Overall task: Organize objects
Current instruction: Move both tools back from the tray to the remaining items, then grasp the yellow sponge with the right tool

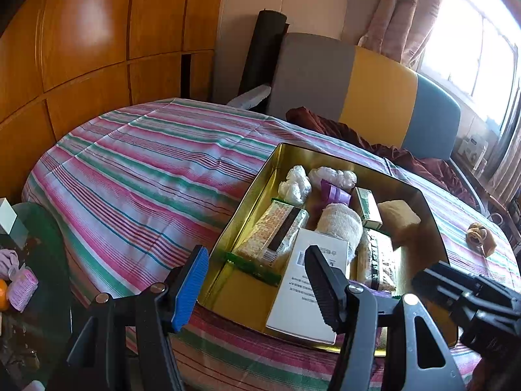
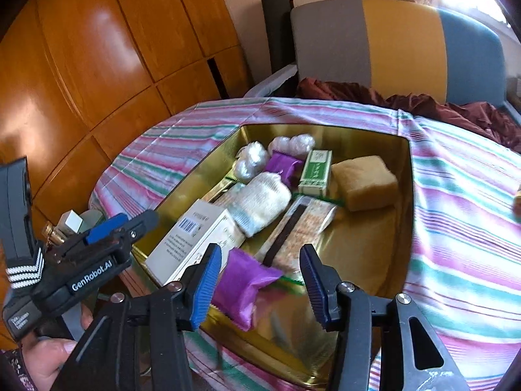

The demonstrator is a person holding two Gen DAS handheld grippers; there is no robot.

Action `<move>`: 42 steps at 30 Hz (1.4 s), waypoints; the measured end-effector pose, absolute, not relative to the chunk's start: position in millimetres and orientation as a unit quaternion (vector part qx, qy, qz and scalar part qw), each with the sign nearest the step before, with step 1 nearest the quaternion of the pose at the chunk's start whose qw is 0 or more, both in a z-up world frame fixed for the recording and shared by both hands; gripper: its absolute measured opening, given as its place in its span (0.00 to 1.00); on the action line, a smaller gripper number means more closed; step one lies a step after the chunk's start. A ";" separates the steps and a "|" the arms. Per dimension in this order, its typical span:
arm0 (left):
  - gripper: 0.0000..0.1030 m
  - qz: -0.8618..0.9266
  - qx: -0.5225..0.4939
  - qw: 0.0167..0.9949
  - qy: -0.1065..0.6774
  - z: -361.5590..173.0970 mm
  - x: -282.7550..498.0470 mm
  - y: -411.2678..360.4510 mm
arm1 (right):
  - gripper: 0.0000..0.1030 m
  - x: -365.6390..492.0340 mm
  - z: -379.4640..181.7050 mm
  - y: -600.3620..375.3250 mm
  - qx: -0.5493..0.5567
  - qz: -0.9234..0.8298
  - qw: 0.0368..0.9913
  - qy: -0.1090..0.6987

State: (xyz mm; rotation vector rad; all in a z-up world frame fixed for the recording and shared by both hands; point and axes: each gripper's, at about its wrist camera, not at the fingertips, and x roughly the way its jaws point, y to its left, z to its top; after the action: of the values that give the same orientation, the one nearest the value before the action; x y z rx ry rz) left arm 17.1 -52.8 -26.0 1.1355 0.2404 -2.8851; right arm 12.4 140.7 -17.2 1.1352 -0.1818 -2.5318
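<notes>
The purple packet (image 2: 242, 288) at the tin's (image 2: 403, 228) near edge looks soft, light, slippery: pinch its middle. Right hand-held gripper (image 2: 259, 285) is spread around it; left hand-held gripper (image 1: 257, 282) is spread, empty.

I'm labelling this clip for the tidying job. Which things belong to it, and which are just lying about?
Part of the job: gold tin; purple packet between the open right gripper fingers; white box; green box; brown item on the bedspread.

Lying about: maroon cloth; chair; wardrobe.
</notes>
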 end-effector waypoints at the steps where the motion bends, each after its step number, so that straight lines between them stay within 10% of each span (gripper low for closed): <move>1: 0.60 -0.928 0.364 0.016 0.076 -25.6 17.6 -51.9 | 0.50 12.4 -15.5 143.8 0.399 -0.897 0.177 -0.066; 21: 0.60 -0.932 0.346 -0.091 0.063 -13.2 31.4 -4.4 | 0.54 13.5 -10.2 211.5 0.383 -0.913 0.109 -0.085; 42: 0.61 -0.875 0.395 -0.279 -0.036 -7.0 33.8 159.5 | 0.71 37.1 -69.3 486.8 0.410 -0.881 -0.158 -0.177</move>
State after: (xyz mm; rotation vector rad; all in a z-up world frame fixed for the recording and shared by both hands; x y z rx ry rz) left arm 33.8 159.5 -7.0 1.5258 -0.1378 -3.3750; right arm 37.1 486.8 -69.3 1.4360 -0.6188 -3.0854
